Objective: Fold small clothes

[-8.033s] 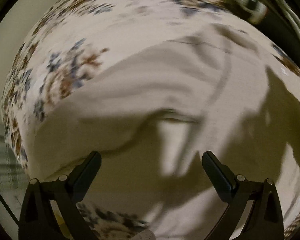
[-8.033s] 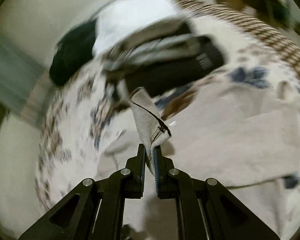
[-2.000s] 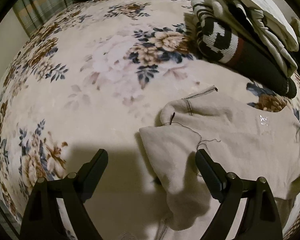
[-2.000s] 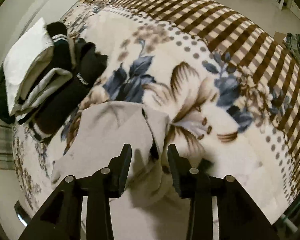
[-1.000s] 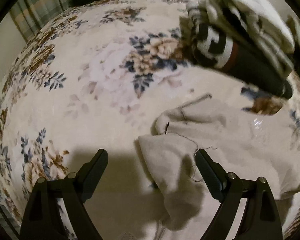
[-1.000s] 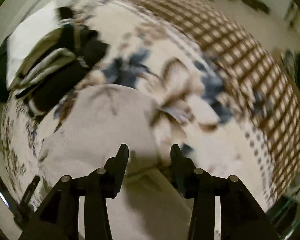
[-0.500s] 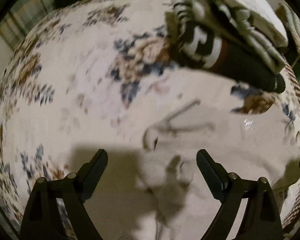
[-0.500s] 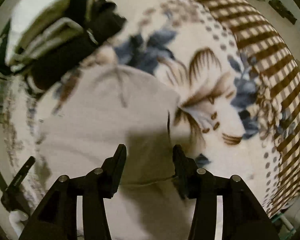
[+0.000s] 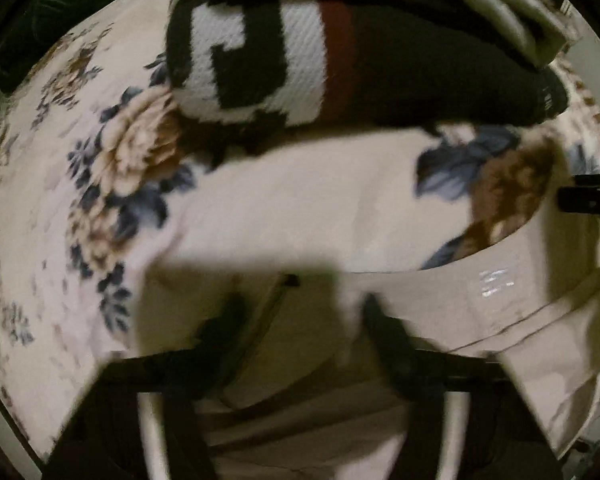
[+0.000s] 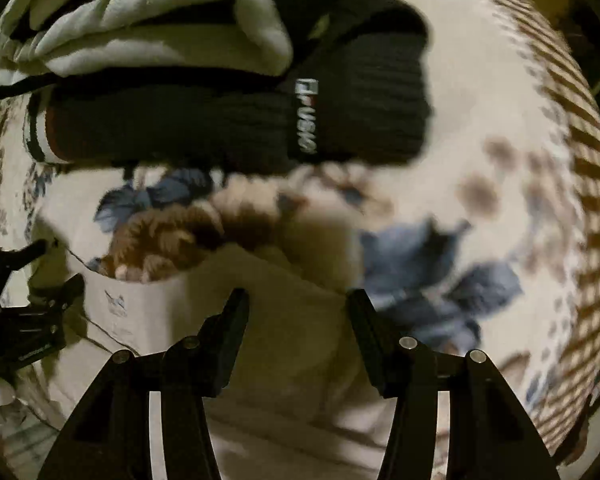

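Observation:
A beige garment (image 9: 440, 312) lies folded on the floral blanket (image 9: 40, 208), just short of a stack of folded clothes (image 9: 340, 60). My left gripper (image 9: 300, 312) is open, its blurred fingers low over the garment's left part. In the right wrist view my right gripper (image 10: 296, 304) is open over the garment's (image 10: 284, 312) right edge, and the stack (image 10: 228, 120) lies just beyond it. The left gripper (image 10: 24, 312) shows at the left edge of that view. Nothing is held.
The stack has a black and white knit (image 9: 252, 64) at the bottom and pale garments (image 10: 160, 44) above. The blanket's brown checked border (image 10: 580, 168) runs along the right side. A dark green cushion (image 9: 60, 12) lies at the far left.
Both grippers have moved forward and down onto the beige garment, close to the stack. The left jaws now stand narrower than half a second ago. The view is blurred by motion.

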`<state>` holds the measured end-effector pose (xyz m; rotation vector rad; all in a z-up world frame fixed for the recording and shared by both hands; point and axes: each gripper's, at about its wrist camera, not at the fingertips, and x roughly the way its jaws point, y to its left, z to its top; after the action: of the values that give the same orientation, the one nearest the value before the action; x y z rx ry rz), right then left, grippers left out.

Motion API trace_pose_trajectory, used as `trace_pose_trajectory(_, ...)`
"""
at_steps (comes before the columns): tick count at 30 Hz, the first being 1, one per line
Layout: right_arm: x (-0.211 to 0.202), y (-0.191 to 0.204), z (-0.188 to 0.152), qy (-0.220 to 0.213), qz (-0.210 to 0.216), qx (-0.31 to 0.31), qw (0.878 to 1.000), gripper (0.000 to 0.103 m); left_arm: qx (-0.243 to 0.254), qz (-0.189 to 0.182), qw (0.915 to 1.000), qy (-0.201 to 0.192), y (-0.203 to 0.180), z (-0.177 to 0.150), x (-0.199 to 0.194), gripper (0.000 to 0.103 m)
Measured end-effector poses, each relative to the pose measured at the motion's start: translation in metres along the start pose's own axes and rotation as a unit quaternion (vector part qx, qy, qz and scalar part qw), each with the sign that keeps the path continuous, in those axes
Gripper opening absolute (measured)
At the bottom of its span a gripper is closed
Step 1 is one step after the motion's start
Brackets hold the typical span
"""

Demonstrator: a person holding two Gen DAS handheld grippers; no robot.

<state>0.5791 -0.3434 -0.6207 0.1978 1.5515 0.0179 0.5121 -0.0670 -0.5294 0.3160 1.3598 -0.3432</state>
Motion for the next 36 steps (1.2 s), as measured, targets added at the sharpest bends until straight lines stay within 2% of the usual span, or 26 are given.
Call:
trace_pose_trajectory(1, -0.001, 0.000, 0.003, -0.001, 0.000, -0.002, 1.000, 0.051, 0.002, 0.001, 0.9999, -0.010, 0.000, 0.000, -0.004, 0.011)
trace_pose_trajectory(2, -0.006, 0.001, 0.004, -0.010, 0.002, -0.005, 1.000, 0.035, 0.008, 0.002, 0.9997, -0.021, -0.001, -0.002, -0.008, 0.007)
trace_pose_trajectory(3, -0.008, 0.002, 0.004, -0.014, 0.004, -0.009, 1.000, 0.026, 0.011, -0.003, 0.9996, -0.027, 0.000, -0.002, -0.012, 0.005)
trace_pose_trajectory(4, -0.012, 0.003, 0.004, -0.016, 0.002, -0.014, 1.000, 0.010, 0.012, -0.005, 0.9994, -0.033, 0.000, -0.004, -0.015, 0.004)
trace_pose_trajectory(7, -0.025, 0.007, 0.001, -0.032, 0.009, -0.022, 0.999, 0.001, 0.006, -0.010, 0.9981, -0.060, 0.003, -0.013, -0.033, 0.003)
trace_pose_trajectory(12, -0.062, 0.009, -0.023, -0.075, 0.020, -0.028, 0.997, 0.001, -0.027, -0.030, 0.9933, -0.109, 0.010, -0.032, -0.072, 0.003)
trace_pose_trajectory(17, -0.105, 0.000, -0.080, -0.114, 0.049, -0.001, 0.992, 0.000, -0.051, -0.043, 0.9862, -0.152, 0.009, -0.065, -0.113, 0.003)
trace_pose_trajectory(21, -0.103, -0.002, -0.105, -0.108, 0.082, 0.028, 0.990, 0.001, -0.048, -0.043, 0.9877, -0.143, 0.005, -0.072, -0.113, 0.003)
trace_pose_trajectory(23, -0.091, -0.007, -0.094, -0.086, 0.087, 0.029, 0.992, 0.004, -0.049, -0.041, 0.9881, -0.140, 0.005, -0.070, -0.109, 0.003)
trace_pose_trajectory(24, -0.084, -0.008, -0.083, -0.081, 0.079, 0.016, 0.994, 0.008, -0.047, -0.039, 0.9879, -0.142, 0.005, -0.068, -0.109, 0.003)
trace_pose_trajectory(25, -0.078, -0.008, -0.075, -0.076, 0.072, 0.001, 0.995, 0.026, -0.045, -0.038, 0.9878, -0.144, 0.003, -0.068, -0.111, 0.003)
trace_pose_trajectory(26, -0.071, -0.004, -0.065, -0.070, 0.064, -0.018, 0.995, 0.055, -0.043, -0.035, 0.9874, -0.149, 0.003, -0.067, -0.113, 0.003)
trace_pose_trajectory(27, -0.062, 0.001, -0.052, -0.058, 0.054, -0.045, 0.996, 0.066, -0.040, -0.033, 0.9871, -0.151, 0.002, -0.068, -0.114, 0.003)
trace_pose_trajectory(28, -0.054, 0.005, -0.043, -0.046, 0.047, -0.064, 0.996, 0.069, -0.037, -0.031, 0.9873, -0.151, 0.002, -0.067, -0.114, 0.003)
trace_pose_trajectory(30, -0.039, 0.012, -0.025, -0.025, 0.013, -0.099, 0.995, 0.069, -0.034, -0.029, 0.9881, -0.147, 0.003, -0.064, -0.110, 0.003)
trace_pose_trajectory(33, -0.017, 0.017, -0.006, 0.016, 0.002, -0.127, 0.992, 0.069, -0.030, -0.026, 0.9890, -0.143, 0.004, -0.062, -0.105, 0.003)
trace_pose_trajectory(34, -0.010, 0.018, -0.001, 0.039, 0.014, -0.129, 0.991, 0.064, -0.029, -0.025, 0.9891, -0.142, 0.004, -0.061, -0.104, 0.003)
trace_pose_trajectory(35, -0.008, 0.019, 0.001, 0.046, 0.027, -0.131, 0.990, 0.041, -0.029, -0.026, 0.9890, -0.143, 0.005, -0.060, -0.104, 0.003)
trace_pose_trajectory(36, -0.008, 0.020, 0.002, 0.045, 0.036, -0.136, 0.989, 0.028, -0.029, -0.026, 0.9889, -0.143, 0.006, -0.059, -0.104, 0.003)
